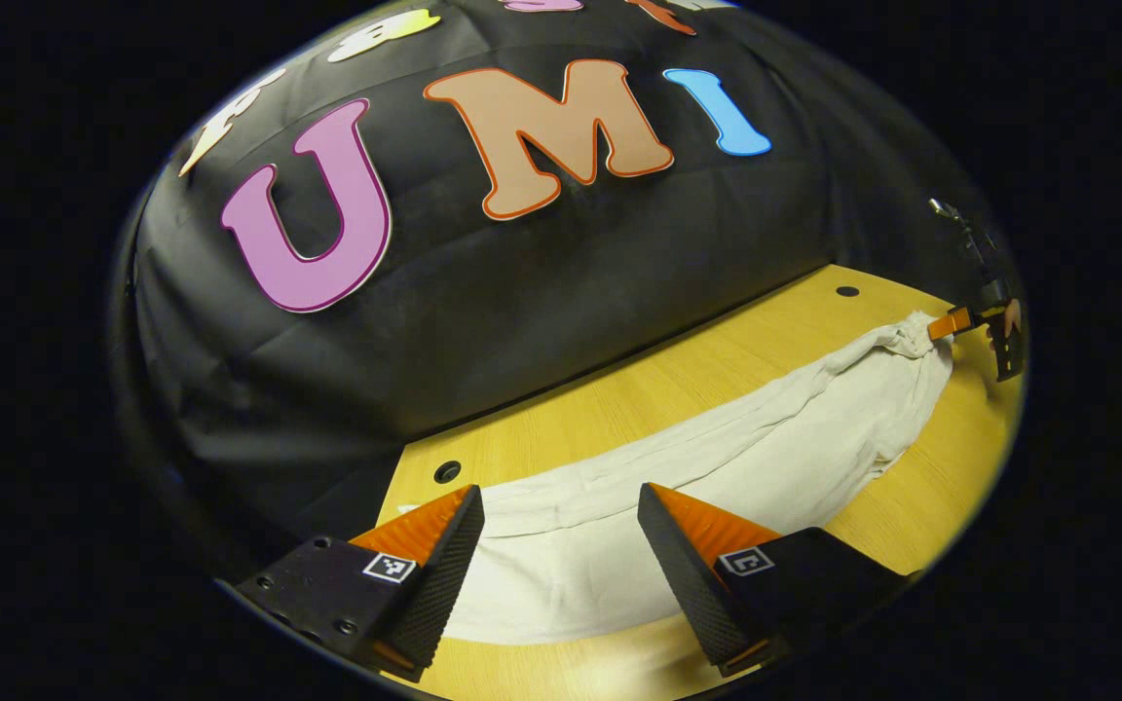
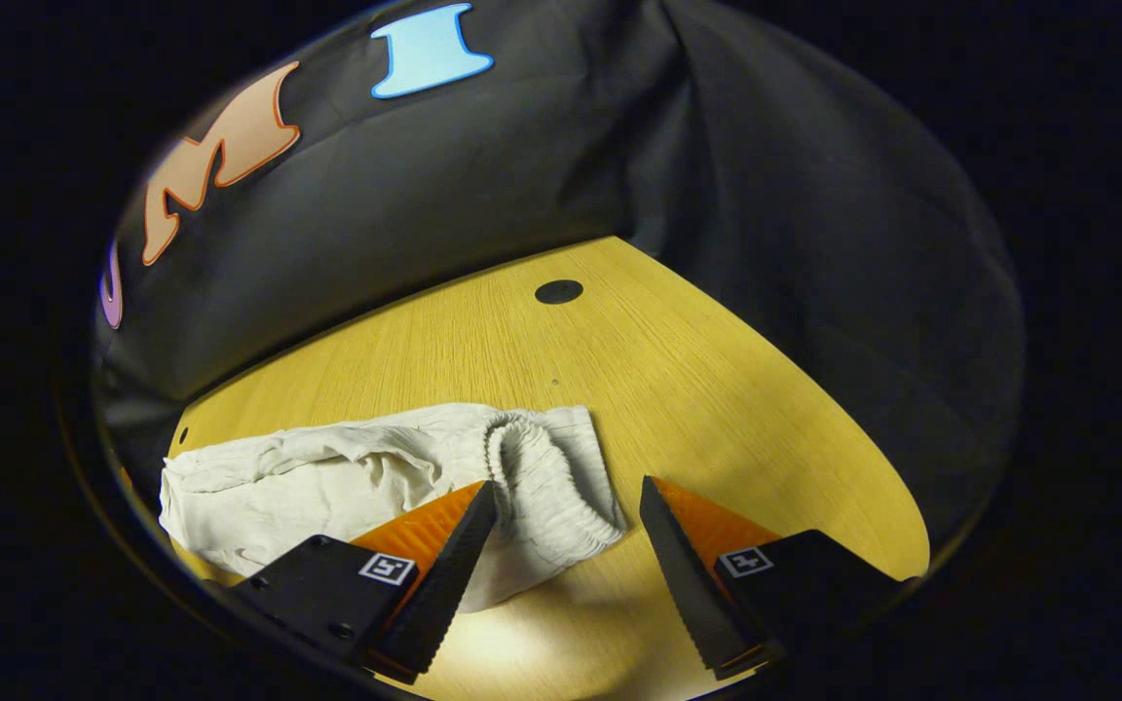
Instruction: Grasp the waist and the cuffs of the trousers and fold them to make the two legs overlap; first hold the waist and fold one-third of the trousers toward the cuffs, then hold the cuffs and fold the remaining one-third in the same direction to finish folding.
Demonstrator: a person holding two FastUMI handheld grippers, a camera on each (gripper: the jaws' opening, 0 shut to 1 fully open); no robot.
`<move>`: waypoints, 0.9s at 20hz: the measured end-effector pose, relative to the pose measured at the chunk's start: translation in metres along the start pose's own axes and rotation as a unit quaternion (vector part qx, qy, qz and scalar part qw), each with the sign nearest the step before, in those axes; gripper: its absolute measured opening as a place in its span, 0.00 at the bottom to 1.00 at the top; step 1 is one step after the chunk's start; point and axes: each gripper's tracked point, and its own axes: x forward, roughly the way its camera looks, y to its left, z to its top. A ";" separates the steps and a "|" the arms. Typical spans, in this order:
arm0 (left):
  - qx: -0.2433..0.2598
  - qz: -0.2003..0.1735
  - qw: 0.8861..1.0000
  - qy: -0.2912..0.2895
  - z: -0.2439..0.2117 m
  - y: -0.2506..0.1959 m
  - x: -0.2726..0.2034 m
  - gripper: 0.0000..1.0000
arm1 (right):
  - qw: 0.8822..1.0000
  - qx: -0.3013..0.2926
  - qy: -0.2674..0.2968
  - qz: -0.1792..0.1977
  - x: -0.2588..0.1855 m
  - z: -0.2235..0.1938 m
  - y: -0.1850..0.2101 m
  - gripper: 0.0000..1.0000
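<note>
Left gripper view shows the left gripper [image 1: 561,545], jaws apart, over the cuff end of the pale cream cotton trousers [image 1: 717,467], which lie lengthwise across the yellow wooden surface [image 1: 619,399], waist toward the right gripper [image 1: 951,323]. There the ribbed elastic waistband [image 2: 546,477] lies between that gripper's parted jaws. Judging by this, the legs already overlap; next comes clamping the waist and folding it toward the cuffs.

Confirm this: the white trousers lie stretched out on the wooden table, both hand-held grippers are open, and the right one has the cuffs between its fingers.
Not quite. What lies between the open fingers of the right hand-held gripper is the gathered elastic waist of the trousers, not the cuffs; the right gripper view shows it. The rest holds: the trousers lie stretched on the wooden table, and the left hand-held gripper is open too.
</note>
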 end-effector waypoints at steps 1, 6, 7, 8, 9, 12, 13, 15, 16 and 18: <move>-0.001 0.004 1.000 0.002 -0.001 -0.001 -0.002 0.96 | 1.000 0.001 0.001 0.004 0.001 -0.001 0.000 0.97; -0.006 0.018 1.000 0.005 0.004 -0.008 -0.010 0.96 | 0.999 0.031 0.022 0.027 0.006 -0.010 0.008 0.84; -0.007 0.021 1.000 0.004 0.006 -0.008 -0.011 0.96 | 0.998 0.040 0.025 0.032 0.012 -0.012 0.009 0.76; -0.009 0.024 1.000 0.004 0.006 -0.009 -0.014 0.96 | 0.997 0.053 0.032 0.047 0.010 -0.015 0.016 0.60; -0.010 0.027 1.000 0.005 0.005 -0.009 -0.017 0.96 | 0.997 0.059 0.022 0.043 0.010 -0.009 0.014 0.43; -0.020 0.033 0.999 0.003 0.005 -0.008 -0.018 0.96 | 0.997 0.057 0.013 0.046 0.009 -0.009 0.015 0.21; -0.022 0.034 0.999 0.004 0.003 -0.006 -0.019 0.96 | 0.997 0.060 0.011 0.049 0.004 -0.004 0.014 0.17; -0.027 0.037 0.999 0.003 0.001 -0.001 -0.019 0.96 | 0.996 0.062 0.001 0.057 -0.003 0.009 0.017 0.17; -0.030 0.037 0.999 0.003 -0.001 0.001 -0.019 0.96 | 0.996 0.059 -0.005 0.059 -0.008 0.011 0.018 0.16; -0.034 0.039 0.999 0.004 -0.005 0.008 -0.019 0.96 | 0.996 0.056 -0.014 0.070 -0.023 0.023 0.019 0.16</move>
